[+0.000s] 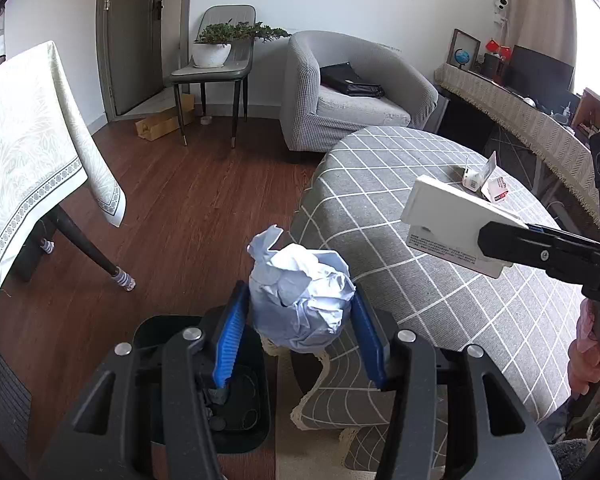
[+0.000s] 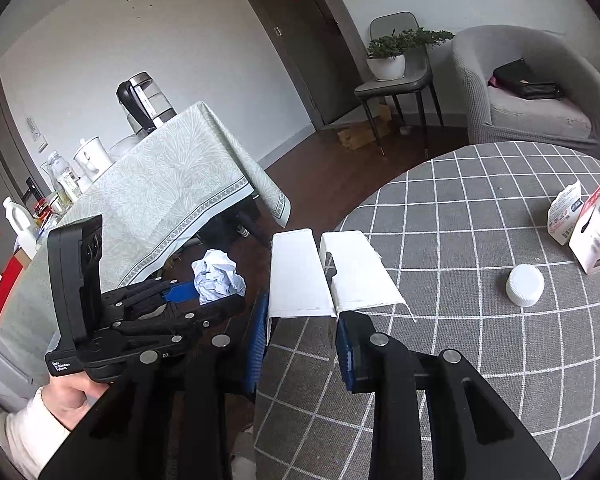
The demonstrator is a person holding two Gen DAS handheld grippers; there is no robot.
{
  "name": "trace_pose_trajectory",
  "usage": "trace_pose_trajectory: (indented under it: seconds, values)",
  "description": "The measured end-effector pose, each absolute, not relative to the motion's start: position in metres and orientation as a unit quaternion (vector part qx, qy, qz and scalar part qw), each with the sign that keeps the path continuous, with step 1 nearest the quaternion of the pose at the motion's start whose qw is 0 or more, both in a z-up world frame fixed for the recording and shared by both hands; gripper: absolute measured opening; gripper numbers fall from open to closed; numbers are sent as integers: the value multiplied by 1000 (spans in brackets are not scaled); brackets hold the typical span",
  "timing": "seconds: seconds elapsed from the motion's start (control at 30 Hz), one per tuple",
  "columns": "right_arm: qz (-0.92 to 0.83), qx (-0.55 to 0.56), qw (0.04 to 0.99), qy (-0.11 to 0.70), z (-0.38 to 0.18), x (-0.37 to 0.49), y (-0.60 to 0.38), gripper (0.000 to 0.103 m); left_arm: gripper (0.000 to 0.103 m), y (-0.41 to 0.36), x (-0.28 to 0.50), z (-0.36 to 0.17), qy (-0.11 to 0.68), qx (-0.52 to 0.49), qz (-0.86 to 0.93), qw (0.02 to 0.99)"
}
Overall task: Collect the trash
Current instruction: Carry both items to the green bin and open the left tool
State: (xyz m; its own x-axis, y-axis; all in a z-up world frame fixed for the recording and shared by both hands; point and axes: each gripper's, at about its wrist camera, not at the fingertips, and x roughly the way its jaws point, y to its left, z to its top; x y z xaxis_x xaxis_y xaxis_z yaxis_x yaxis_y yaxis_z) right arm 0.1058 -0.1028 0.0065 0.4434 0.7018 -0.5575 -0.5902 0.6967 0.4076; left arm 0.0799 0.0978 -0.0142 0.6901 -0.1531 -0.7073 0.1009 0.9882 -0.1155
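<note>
My left gripper [image 1: 298,320] is shut on a crumpled ball of pale blue-white paper [image 1: 300,296], held over the floor just past the edge of the round table [image 1: 440,280]. Below it stands a black trash bin [image 1: 244,408], partly hidden by the left finger. My right gripper [image 2: 302,344] is shut on a flat white carton [image 2: 320,276], held above the table's left edge; in the left wrist view the carton [image 1: 456,224] hangs over the checked cloth. A white bottle cap [image 2: 525,284] and torn white-and-red packaging [image 2: 580,224] lie on the table.
A second table with a pale green cloth [image 2: 160,192] stands to the left, bearing a kettle [image 2: 146,100] and bottles. Its dark leg [image 1: 88,248] is near the bin. A grey armchair [image 1: 352,92] and a chair with a potted plant [image 1: 212,52] stand beyond on the wooden floor.
</note>
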Motion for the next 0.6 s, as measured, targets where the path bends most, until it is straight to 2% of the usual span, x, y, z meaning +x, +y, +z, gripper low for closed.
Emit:
trace_pose_trajectory:
  seconds: [0.6]
  values:
    - [443, 59, 816, 367, 2, 108, -15, 31, 54, 186, 83, -69, 456, -50, -17, 889]
